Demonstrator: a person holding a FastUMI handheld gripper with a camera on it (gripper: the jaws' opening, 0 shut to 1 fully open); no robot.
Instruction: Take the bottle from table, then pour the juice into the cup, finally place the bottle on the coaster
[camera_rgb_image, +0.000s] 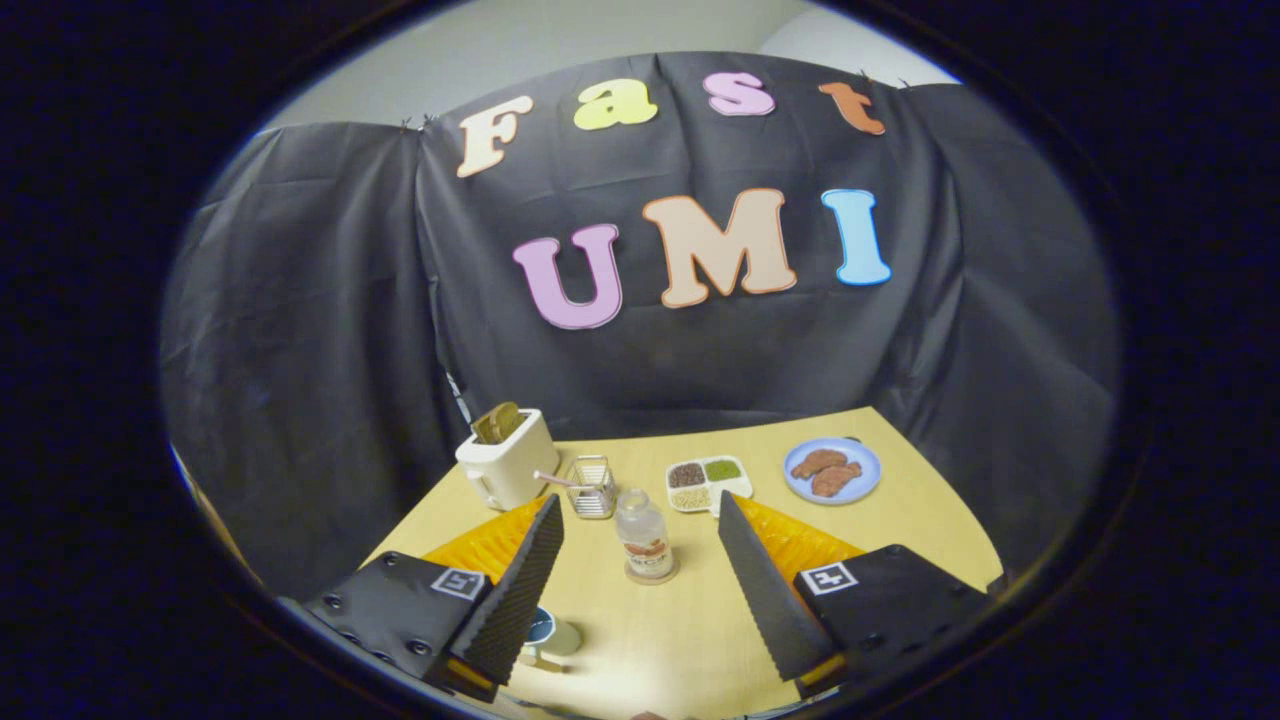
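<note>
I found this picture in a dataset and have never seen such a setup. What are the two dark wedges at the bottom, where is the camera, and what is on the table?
The camera rides on a hand-held gripper and looks forward along its two fingers, the wedges. They are open and hold nothing. Between and just ahead of them a small bottle stands on a round coaster on the wooden table. A cup sits by the left finger. Beyond are a toaster, a wire basket, a divided tray and a plate of food.
</note>
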